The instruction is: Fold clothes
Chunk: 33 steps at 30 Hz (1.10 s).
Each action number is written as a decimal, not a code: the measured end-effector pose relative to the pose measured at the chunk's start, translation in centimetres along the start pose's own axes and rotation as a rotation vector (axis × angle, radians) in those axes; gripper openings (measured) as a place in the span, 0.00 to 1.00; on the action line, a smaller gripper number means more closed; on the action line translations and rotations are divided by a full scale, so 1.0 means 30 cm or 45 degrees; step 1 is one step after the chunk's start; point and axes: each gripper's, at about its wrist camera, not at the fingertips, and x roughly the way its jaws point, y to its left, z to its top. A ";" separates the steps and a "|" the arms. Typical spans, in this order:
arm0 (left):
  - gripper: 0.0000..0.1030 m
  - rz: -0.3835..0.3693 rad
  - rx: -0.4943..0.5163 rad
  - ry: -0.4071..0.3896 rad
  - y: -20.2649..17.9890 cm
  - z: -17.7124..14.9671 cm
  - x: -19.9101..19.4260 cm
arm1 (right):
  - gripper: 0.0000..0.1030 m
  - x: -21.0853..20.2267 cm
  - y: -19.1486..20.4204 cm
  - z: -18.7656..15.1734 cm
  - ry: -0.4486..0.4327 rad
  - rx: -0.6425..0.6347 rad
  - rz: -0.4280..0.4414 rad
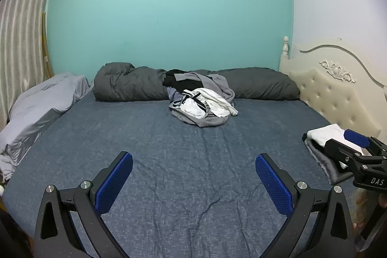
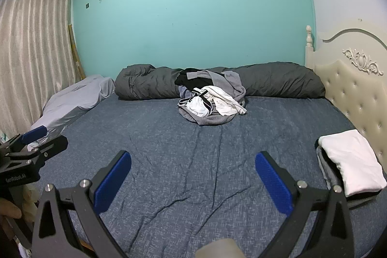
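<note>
Hovering left gripper, right gripper, jaws apart

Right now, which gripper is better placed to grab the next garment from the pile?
Neither clearly: both the left gripper and right gripper are open, empty, facing the clothes pile far across the bed. Slightly left; the pile sits more centred in its view.

Bed sheet matt woven cloth, creased; headboard tufted, smooth sheen; curtain satiny.
</note>
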 end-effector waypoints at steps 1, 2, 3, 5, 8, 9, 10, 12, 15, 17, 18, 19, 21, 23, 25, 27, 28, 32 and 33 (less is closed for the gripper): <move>1.00 0.003 0.002 -0.003 0.000 0.000 -0.001 | 1.00 0.001 0.001 -0.002 0.000 0.000 0.000; 1.00 0.005 0.004 -0.005 -0.001 0.001 -0.003 | 1.00 0.001 0.001 -0.004 0.000 -0.001 0.000; 1.00 0.008 0.006 -0.008 -0.001 0.001 -0.004 | 1.00 0.002 0.002 -0.005 0.000 -0.001 -0.001; 1.00 0.001 -0.005 -0.016 0.006 -0.005 -0.016 | 1.00 0.003 0.003 -0.009 0.000 -0.002 -0.001; 1.00 -0.008 -0.015 0.004 0.004 -0.007 -0.006 | 1.00 0.005 0.004 -0.014 0.000 -0.004 -0.002; 1.00 -0.005 -0.006 0.011 -0.003 -0.002 -0.004 | 1.00 0.006 0.005 -0.016 0.000 -0.004 -0.002; 1.00 -0.004 0.002 0.011 -0.009 0.004 -0.012 | 1.00 0.006 0.005 -0.018 0.001 -0.005 -0.002; 1.00 -0.004 -0.006 0.017 -0.005 0.008 0.001 | 1.00 0.007 0.007 -0.021 0.001 -0.006 -0.002; 1.00 -0.013 -0.014 0.012 0.004 0.007 -0.005 | 1.00 0.009 0.008 -0.027 0.001 -0.007 -0.003; 1.00 -0.013 -0.014 0.014 0.007 0.015 -0.009 | 1.00 0.010 0.009 -0.030 0.001 -0.008 -0.003; 1.00 -0.014 -0.015 0.014 0.010 0.013 -0.008 | 1.00 0.011 0.010 -0.032 0.001 -0.008 -0.003; 1.00 -0.014 -0.015 0.014 0.012 0.011 -0.007 | 1.00 0.010 0.009 -0.031 0.001 -0.008 -0.003; 1.00 -0.014 -0.014 0.015 0.012 0.010 -0.005 | 1.00 0.008 0.007 -0.029 0.002 -0.008 -0.002; 1.00 -0.015 -0.014 0.015 0.009 0.011 -0.002 | 1.00 0.006 0.006 -0.026 0.002 -0.009 -0.002; 1.00 -0.015 -0.013 0.014 0.005 0.009 0.001 | 1.00 0.003 0.005 -0.023 0.001 -0.011 -0.002; 1.00 -0.015 -0.012 0.011 0.003 0.006 -0.001 | 1.00 0.007 0.002 -0.022 0.005 -0.011 -0.003; 1.00 -0.014 -0.011 0.010 0.003 0.004 -0.002 | 1.00 0.007 0.002 -0.021 0.005 -0.010 -0.004; 1.00 -0.011 -0.010 0.008 0.007 0.007 -0.006 | 1.00 0.002 0.003 -0.022 0.005 -0.006 -0.005; 1.00 -0.012 -0.011 0.009 0.006 0.008 -0.006 | 1.00 0.001 0.002 -0.020 0.005 -0.007 -0.006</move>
